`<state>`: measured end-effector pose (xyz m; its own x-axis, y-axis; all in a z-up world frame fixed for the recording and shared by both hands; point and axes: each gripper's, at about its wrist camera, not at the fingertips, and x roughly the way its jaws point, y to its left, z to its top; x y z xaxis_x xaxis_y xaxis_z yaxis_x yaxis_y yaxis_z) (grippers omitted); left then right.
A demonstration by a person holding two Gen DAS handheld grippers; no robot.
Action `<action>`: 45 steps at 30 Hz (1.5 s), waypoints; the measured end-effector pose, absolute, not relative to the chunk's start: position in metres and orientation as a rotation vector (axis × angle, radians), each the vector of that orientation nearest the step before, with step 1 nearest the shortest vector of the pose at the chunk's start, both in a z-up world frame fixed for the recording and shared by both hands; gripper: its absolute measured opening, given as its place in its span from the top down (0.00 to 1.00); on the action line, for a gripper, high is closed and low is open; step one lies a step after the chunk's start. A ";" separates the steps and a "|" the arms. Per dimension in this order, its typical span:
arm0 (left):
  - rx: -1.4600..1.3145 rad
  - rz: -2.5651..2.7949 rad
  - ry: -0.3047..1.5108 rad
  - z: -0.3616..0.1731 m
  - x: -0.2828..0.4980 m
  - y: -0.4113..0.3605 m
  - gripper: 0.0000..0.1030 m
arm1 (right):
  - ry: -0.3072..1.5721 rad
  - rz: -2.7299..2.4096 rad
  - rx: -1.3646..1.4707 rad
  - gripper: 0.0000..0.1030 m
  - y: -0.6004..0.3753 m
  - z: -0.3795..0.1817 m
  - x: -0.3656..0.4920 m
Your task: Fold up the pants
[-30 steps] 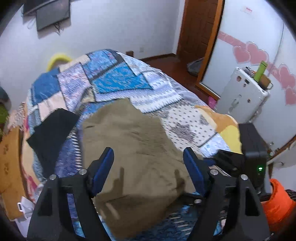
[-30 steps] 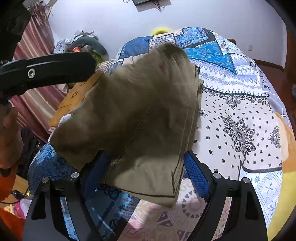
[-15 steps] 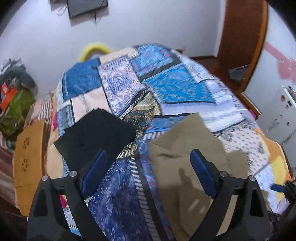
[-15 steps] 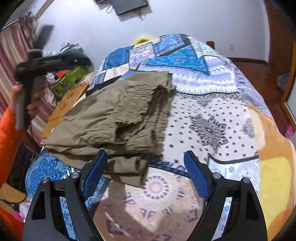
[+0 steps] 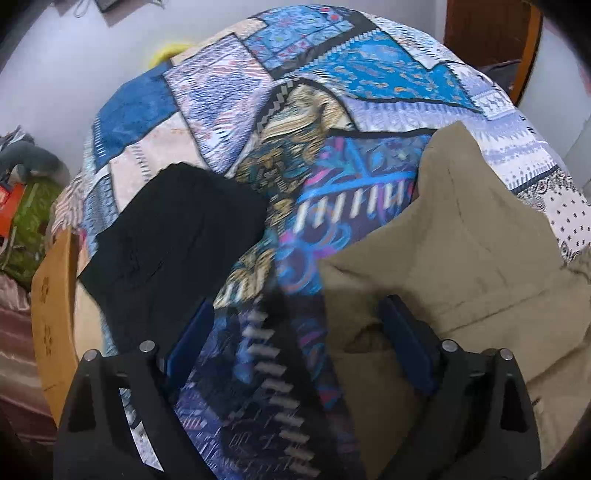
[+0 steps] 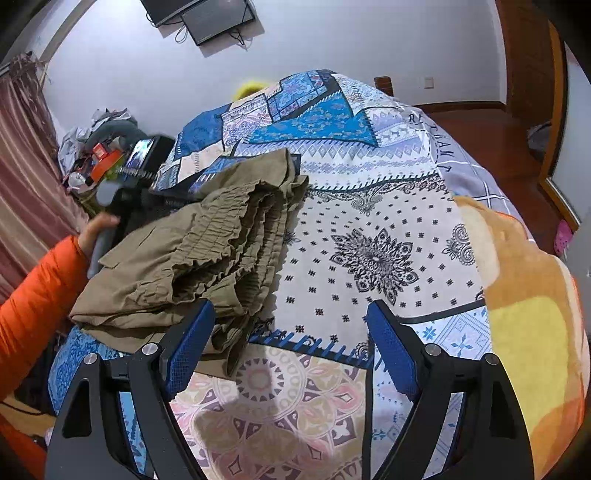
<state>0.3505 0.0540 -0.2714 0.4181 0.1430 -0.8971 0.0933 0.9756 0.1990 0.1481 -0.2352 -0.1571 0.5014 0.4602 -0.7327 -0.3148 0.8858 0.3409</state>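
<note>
A: Left claw (image 5: 295, 332)?
B: Wide apart, nothing pinched. Only bedspread (image 5: 280, 266) between the blue pads (image 5: 402, 343). Right pad just touching the edge of the pants (image 5: 472, 258), or very near; hard to tell, blurry there.

A: And past that?
B: Black cloth (image 5: 173, 236) folded flat to the left, apart from the pants. Brown box (image 5: 55, 306) at the bed's edge.

A: Right claw (image 6: 291, 339)?
B: Also wide apart, holding nothing. Left pad (image 6: 188, 347) right beside the pants (image 6: 199, 251), maybe brushing them.

A: Where are the pants?
B: Folded in a thick pile on the bed, left side of the right view. Frilly waistband on top.

A: Further out?
B: Hand (image 6: 98, 230) with an orange sleeve (image 6: 33, 295), gripping the other claw's handle behind the pile. Black screen (image 6: 207, 18) up on the wall.

A: Any words to read?
B: Dark letters along the bedspread (image 6: 369, 229), something like "RATHAM". Rest too small.
</note>
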 end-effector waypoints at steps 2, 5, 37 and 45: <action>0.241 0.055 1.134 -0.268 0.338 0.061 0.09 | 0.925 0.466 0.166 0.19 -0.236 -0.154 0.147; 0.268 0.076 1.127 -0.264 0.316 0.073 0.09 | 0.905 0.472 0.166 0.19 -0.235 -0.148 0.147; 0.109 0.115 1.100 -0.237 0.140 0.133 0.33 | 0.995 0.604 0.122 0.51 -0.186 -0.179 0.149; 0.057 0.084 0.957 -0.181 0.151 0.133 0.34 | 0.939 0.617 0.095 0.51 -0.189 -0.148 0.158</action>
